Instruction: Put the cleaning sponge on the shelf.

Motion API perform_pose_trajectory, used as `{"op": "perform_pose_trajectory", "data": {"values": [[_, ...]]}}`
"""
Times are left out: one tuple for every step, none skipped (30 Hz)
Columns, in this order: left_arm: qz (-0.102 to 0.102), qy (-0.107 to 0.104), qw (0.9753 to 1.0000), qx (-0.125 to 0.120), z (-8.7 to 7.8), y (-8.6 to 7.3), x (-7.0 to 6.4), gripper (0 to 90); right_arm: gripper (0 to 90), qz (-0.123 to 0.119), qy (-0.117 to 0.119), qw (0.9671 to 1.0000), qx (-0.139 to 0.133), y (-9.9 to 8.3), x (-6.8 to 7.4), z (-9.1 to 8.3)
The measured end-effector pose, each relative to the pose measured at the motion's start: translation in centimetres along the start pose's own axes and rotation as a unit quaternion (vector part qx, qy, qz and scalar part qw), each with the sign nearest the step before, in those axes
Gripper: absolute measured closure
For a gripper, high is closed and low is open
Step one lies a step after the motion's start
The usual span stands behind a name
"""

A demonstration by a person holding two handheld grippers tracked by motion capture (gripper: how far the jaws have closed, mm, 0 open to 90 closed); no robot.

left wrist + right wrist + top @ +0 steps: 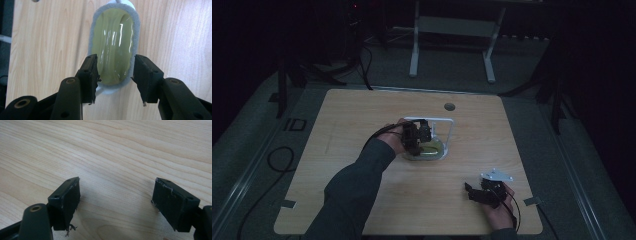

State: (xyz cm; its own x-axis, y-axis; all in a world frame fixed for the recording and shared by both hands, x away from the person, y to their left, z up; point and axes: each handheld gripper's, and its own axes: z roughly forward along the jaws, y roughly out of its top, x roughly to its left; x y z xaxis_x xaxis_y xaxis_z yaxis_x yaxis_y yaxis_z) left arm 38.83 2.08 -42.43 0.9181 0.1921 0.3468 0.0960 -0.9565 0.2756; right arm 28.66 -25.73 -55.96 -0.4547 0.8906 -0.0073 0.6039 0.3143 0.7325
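Paint roller (113, 45), perhaps plastic-wrapped, between parted left claw (115, 75), right claw (116, 205) spread.

My counter (50, 37) is pale wood with darker wavy grain lines. The oval thing (113, 45) in front of my left gripper (115, 75) is glossy olive-yellow with a fuzzy grey rim, on a white frame (447, 125). Both my grippers are black; my right gripper (116, 200) carries a light grey plate (497, 175). My sleeve (352, 190) is dark grey-green.

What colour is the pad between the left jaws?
Olive-yellow, glossy, with a grey fuzzy rim; pad shows best in the left gripper view.
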Motion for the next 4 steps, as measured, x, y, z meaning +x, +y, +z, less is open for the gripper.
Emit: {"op": "perform_pose_trajectory", "data": {"values": [[-0.005,0.002,1.0,-0.003,-0.32,-0.2,-0.1,54.6,21.8,0.0,0.0,1.0,0.0,0.0,0.0,0.0],[-0.008,0.002,0.9999,-0.008,-0.61,-0.43,-0.26,54.6,21.8,0.0,0.0,1.0,0.0,0.0,0.0,0.0],[-0.008,0.002,0.9999,-0.012,-0.89,-0.69,-0.41,54.5,21.8,0.0,0.0,1.0,0.0,0.0,0.0,0.0],[-0.01,0.003,0.9999,-0.013,-1.15,-0.98,-0.6,54.4,21.8,0.0,0.0,1.0,0.0,0.0,0.0,0.0]]}}
